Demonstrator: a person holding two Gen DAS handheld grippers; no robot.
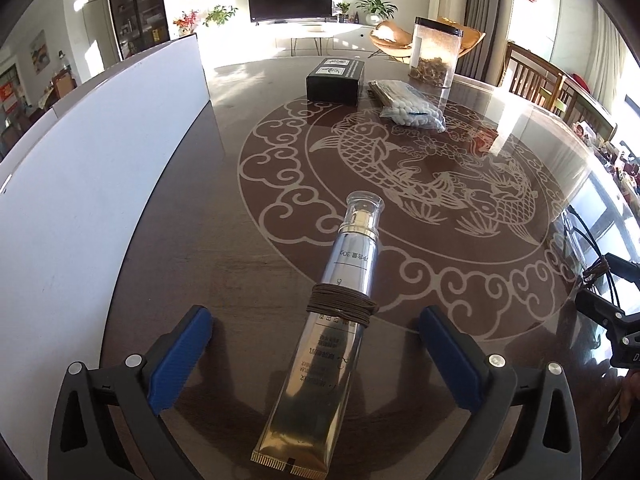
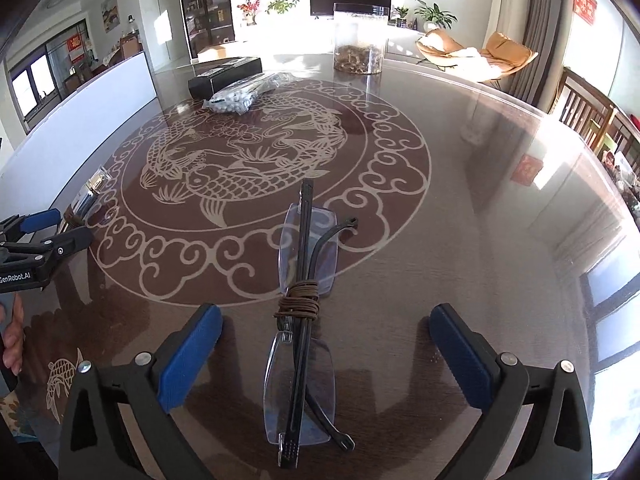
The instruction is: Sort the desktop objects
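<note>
A silver-gold cosmetic tube (image 1: 336,308) with a clear cap and brown cord wound round its middle lies on the dark table between the jaws of my left gripper (image 1: 316,324), which is open and not touching it. Folded rimless glasses (image 2: 302,308), also bound with brown cord, lie between the jaws of my right gripper (image 2: 326,320), which is open too. The left gripper shows at the left edge of the right wrist view (image 2: 44,236). The right gripper shows at the right edge of the left wrist view (image 1: 612,308).
At the far side stand a black box (image 1: 335,80), a bag of cotton swabs (image 1: 412,114) and a clear jar with a black lid (image 1: 436,52). A white board (image 1: 92,168) runs along the table's left side. Wooden chairs (image 1: 540,76) stand at the right.
</note>
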